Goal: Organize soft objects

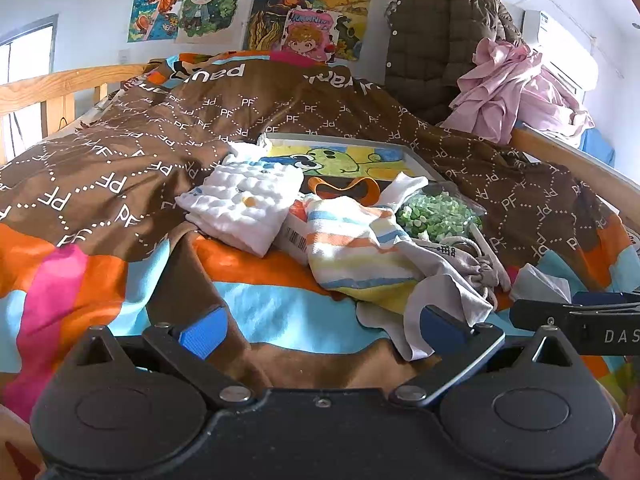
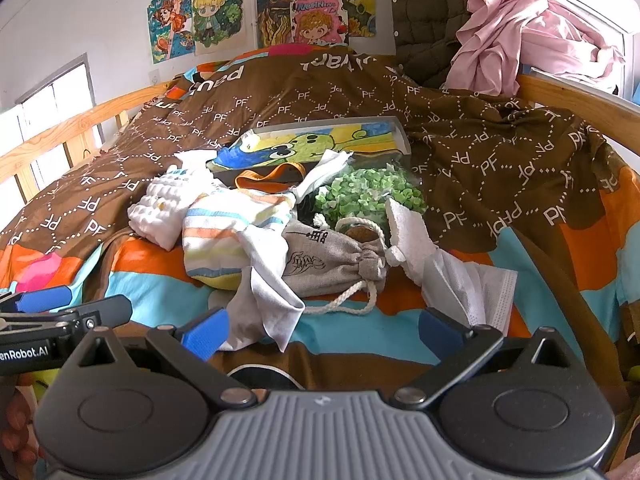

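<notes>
Soft objects heaped mid-bed on a brown patterned quilt [image 2: 480, 152]. From the left: white bubbly cloth [image 2: 158, 210], striped towel [image 2: 224, 236], grey drawstring pouch [image 2: 332, 260], white mask [image 2: 476, 284]. Behind these, bag of green pieces [image 2: 368, 196] and framed cartoon picture [image 2: 320, 142]. Left gripper [image 1: 322, 330] spread wide, empty; right gripper [image 2: 322, 330] likewise, empty.

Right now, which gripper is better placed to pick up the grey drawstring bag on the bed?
Probably the right gripper: it is open and the drawstring bag lies straight ahead between its fingers. For the left gripper, also open, the bag sits off to the right, partly under cloth.
</notes>
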Demonstrator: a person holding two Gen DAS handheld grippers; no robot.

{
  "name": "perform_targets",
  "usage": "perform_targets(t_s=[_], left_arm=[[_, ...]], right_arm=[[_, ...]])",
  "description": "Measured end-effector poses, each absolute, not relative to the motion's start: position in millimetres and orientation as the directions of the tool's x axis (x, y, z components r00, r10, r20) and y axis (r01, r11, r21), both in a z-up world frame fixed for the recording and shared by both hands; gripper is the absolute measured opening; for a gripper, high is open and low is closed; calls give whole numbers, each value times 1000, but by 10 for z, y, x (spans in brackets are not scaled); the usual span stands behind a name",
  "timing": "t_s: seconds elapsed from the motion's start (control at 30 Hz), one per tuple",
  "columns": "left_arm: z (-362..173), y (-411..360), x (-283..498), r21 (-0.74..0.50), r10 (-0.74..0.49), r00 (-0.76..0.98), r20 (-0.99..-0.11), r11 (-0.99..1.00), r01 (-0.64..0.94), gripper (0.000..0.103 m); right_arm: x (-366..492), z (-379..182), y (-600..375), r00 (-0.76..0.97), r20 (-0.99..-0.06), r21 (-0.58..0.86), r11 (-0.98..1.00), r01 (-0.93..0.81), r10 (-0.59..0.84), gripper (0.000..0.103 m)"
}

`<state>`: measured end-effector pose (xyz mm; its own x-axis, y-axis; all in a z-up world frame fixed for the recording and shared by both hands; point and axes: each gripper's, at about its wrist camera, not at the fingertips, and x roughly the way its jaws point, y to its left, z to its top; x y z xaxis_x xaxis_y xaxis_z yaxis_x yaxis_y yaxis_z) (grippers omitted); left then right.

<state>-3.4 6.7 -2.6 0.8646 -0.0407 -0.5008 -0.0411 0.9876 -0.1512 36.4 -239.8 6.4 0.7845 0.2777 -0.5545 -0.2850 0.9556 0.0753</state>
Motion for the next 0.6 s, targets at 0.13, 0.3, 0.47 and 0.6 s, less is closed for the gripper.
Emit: perform_targets(t_s=[0.13,0.3,0.47,0.6], left_arm=[[-26,69,-33,-151,-40,864,-502,988,-43,102],[-38,79,-34,-155,-40,864,-502,987,-45,102],[-45,87,-33,-167,-52,864,-500,985,-38,102],[-44,82,-31,-172,-62,863,-502,985,-29,102]], right_arm=[[363,62,-2391,783,-556,76,955,-285,278,103],[368,72,-2393,783,-556,76,955,-286,278,103],[369,74,-2394,783,-557,76,955,-286,278,103],[360,62,-2388,783,-555,77,955,-287,279,103]])
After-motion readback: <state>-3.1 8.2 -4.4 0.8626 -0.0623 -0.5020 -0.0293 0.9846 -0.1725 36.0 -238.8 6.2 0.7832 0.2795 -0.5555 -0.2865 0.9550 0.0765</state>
